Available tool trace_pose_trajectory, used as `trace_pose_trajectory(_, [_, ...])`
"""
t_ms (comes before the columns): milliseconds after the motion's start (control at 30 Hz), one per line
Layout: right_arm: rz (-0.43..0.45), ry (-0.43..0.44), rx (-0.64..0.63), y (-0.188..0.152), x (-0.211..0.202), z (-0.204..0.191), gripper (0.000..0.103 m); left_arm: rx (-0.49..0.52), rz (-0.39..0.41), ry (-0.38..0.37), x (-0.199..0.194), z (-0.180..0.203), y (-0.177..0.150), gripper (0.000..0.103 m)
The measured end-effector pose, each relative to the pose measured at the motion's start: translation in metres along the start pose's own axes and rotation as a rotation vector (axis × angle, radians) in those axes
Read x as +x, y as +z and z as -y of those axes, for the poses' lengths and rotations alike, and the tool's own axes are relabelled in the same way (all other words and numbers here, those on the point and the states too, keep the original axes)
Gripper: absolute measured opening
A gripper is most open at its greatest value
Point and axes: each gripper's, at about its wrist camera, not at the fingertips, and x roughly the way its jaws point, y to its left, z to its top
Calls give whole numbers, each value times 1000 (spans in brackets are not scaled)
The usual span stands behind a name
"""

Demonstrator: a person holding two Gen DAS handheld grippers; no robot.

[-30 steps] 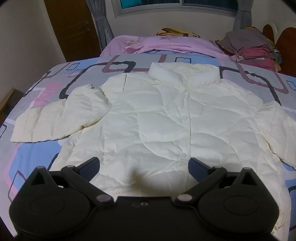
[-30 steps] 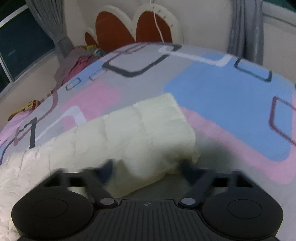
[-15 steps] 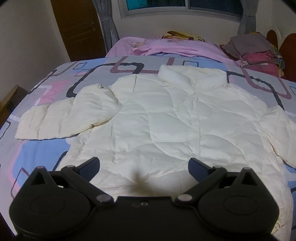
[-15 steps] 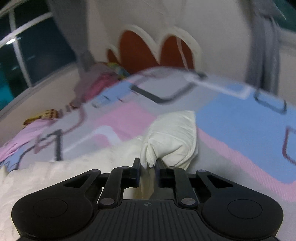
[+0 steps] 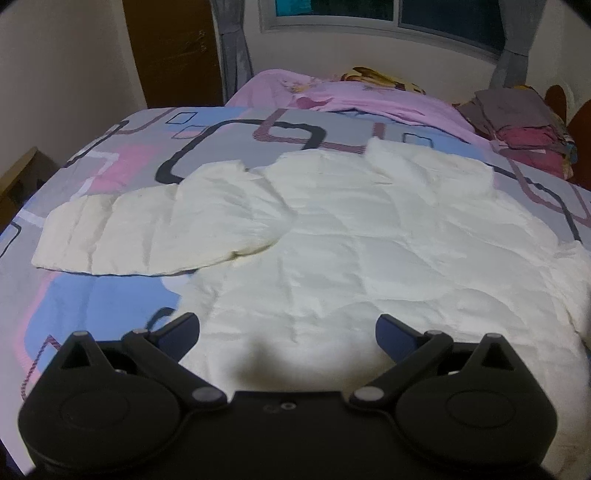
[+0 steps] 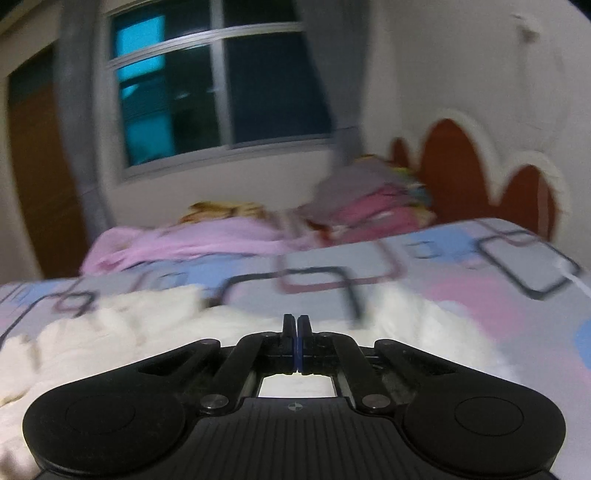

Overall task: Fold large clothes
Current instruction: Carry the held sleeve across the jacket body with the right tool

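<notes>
Left wrist view: a cream padded jacket (image 5: 351, 236) lies spread front-up on the bed (image 5: 110, 295), collar toward the window (image 5: 369, 14) and hem toward the camera. Its sleeve (image 5: 147, 232) on this side stretches flat across the patterned bedspread, well away from the body, which probably leaves it ready to be folded inward. The left hand-held gripper (image 5: 286, 332) hangs over the hem with its jaws wide apart and nothing between them; it looks like it is waiting near the lower edge, perhaps to pin or lift the hem once the other side is dealt with. A pink blanket (image 5: 351, 96) and a stack of folded clothes (image 5: 517, 129) sit at the far end of the bed, clear of the jacket.

Right wrist view: the picture is blurred. The right hand-held gripper (image 6: 297, 328) has its jaws pressed together, and a pale patch shows beneath them, but I cannot tell whether jacket fabric is pinched there. The jacket (image 6: 110, 343) fills the lower left, low in the view, so the tool seems to sit just above it, aimed across the bed toward the headboard (image 6: 458, 170). By my judgement the fold is at its start: the body is still flat and open.
</notes>
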Motion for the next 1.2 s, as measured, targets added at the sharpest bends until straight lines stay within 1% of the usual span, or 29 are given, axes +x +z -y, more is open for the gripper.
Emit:
trace_pose_trajectory(67, [-47,53,-26,-6,16,-30,0,-5,3,11,5,-14,2,102])
trace_pose_trajectory(100, [-73,73,-20,-13,22,-41,0,-8,4,19,8,-21,2,102])
trace_pose_trajectory(133, [-80,81,-2,-17,26,-48,0,-12,3,26,10,-28,3,102])
trace_pose_trajectory(200, [-115,73,-6,-25,34,-60,0,-19,1,41,16,-41,3,102])
trace_pose_trajectory(233, [-129,54,-14,-28,41,-62,1,-21,-2,51,19,-46,3,102])
trace_pose_trajectory(267, [-138,26,-20,-32,44,-63,13,-21,-7,56,22,-50,4,102])
trace_pose_trajectory(300, [-140,-1,-23,-37,42,-61,50,-17,-13,56,25,-53,4,102])
trace_pose_trajectory(333, [-128,-35,-23,-40,38,-55,75,-12,-17,56,28,-54,4,102])
trace_pose_trajectory(367, [-100,-55,-28,-43,34,-51,94,-7,-19,58,29,-55,5,102])
trace_pose_trajectory(400, [-81,-63,-42,-45,30,-47,94,-1,-19,57,31,-54,5,102])
trace_pose_trajectory(467, [-85,-106,-67,-49,26,-33,94,10,-22,48,32,-50,5,102])
trace_pose_trajectory(533, [-87,-160,-52,-51,25,-11,94,24,-26,31,33,-43,5,101])
trace_pose_trajectory(633, [-107,-256,-39,-54,40,23,94,46,-22,15,32,-32,3,101])
trace_pose_trajectory(700, [-126,-300,-48,-56,52,40,93,57,-21,9,31,-24,0,101])
trace_pose_trajectory(733, [-136,-307,-54,-58,59,47,92,59,-25,7,31,-21,-1,101])
trace_pose_trajectory(767, [-146,-314,-64,-59,66,53,86,61,-33,4,32,-18,-2,102])
trace_pose_trajectory(800, [-155,-324,-76,-59,75,56,84,59,-39,3,32,-16,-3,101])
trace_pose_trajectory(967, [-180,-342,-100,-60,111,71,84,66,-50,27,36,-7,-4,101])
trace_pose_trajectory(1000, [-183,-344,-117,-61,117,72,80,64,-51,32,37,-5,-3,101])
trace_pose_trajectory(1033, [-190,-343,-133,-63,122,72,74,61,-54,37,39,-4,-3,101])
trace_pose_trajectory(1067, [-204,-340,-137,-65,127,74,52,58,-59,41,41,-3,-2,101])
trace_pose_trajectory(1100, [-216,-331,-125,-65,132,78,46,57,-62,43,42,-2,-2,101])
trace_pose_trajectory(1133, [-218,-329,-107,-65,134,83,46,56,-64,44,43,0,-1,101])
trace_pose_trajectory(1167, [-217,-329,-94,-64,135,87,39,58,-64,45,45,1,0,101])
trace_pose_trajectory(1200, [-213,-321,-81,-63,134,90,26,61,-64,44,46,3,1,101])
